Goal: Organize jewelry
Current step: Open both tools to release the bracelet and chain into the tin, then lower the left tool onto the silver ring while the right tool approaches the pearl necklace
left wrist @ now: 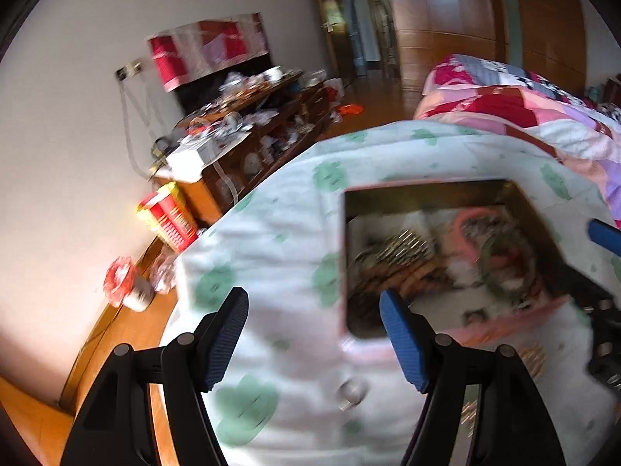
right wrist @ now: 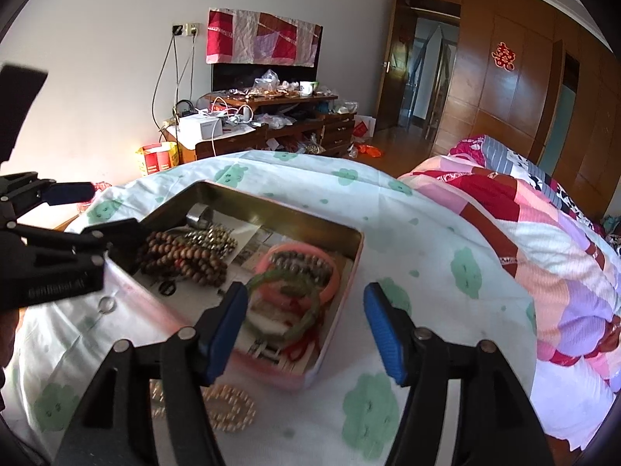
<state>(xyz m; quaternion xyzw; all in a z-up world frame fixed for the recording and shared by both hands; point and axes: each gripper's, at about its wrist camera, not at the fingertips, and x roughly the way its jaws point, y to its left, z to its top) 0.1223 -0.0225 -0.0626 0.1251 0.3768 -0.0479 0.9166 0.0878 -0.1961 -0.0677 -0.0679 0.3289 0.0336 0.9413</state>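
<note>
Behind everything stands a cluttered wooden cabinet against a pale wall, with a patchwork cloth hung above a dark screen and a brown wardrobe on the right. White bedding with green cloud shapes covers the near surface, and a quilt of pink, red and lilac patches lies beside it on the right.

On the white bedding sits an open tin box, shallow and gold inside. Its left part holds a heap of dark brown bead strings with some paler metallic beads just behind them. Its right part holds a pink bangle with a green bangle lying partly over it (red cord shows underneath the green one). Outside the box, on the bedding close to its near wall, lies a coil of pale gold beads.

From the right wrist view, the right gripper hovers over the near right corner of the box, its blue pads apart and nothing between them. The left gripper reaches in from the left edge, one finger over the left rim of the box by the brown beads.

The left wrist view is blurred. It shows the left gripper with its jaws spread wide and empty, above the bedding at the box's left side.
</note>
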